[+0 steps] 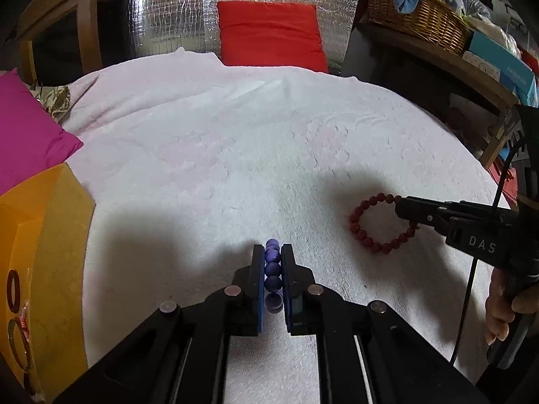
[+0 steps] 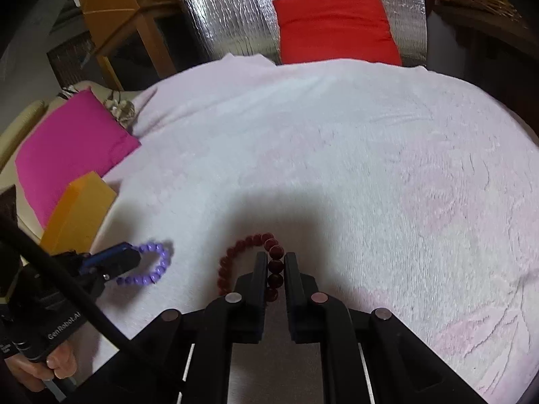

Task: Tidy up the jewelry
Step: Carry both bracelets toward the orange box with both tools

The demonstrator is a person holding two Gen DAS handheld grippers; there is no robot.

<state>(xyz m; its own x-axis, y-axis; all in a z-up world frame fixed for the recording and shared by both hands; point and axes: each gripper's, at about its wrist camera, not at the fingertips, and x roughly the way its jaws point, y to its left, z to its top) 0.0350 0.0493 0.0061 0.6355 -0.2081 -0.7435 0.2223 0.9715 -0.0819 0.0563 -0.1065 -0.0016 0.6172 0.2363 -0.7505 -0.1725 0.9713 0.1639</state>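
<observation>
Bright overhead light, dark shadows on the towel [image 1: 235,155], fisheye-bent, dim edges.

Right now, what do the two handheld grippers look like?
Both are black, with round metal pins on the linkages. The left gripper has blue pads inside its fingers and "GenRobot.AI" printed on its body. The right gripper shows the letters "DAS". A black cable trails from it.

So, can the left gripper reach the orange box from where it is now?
Probably yes: the orange box lies close on its left with only bare towel between, but the left gripper is already shut on the purple bracelet.
</observation>
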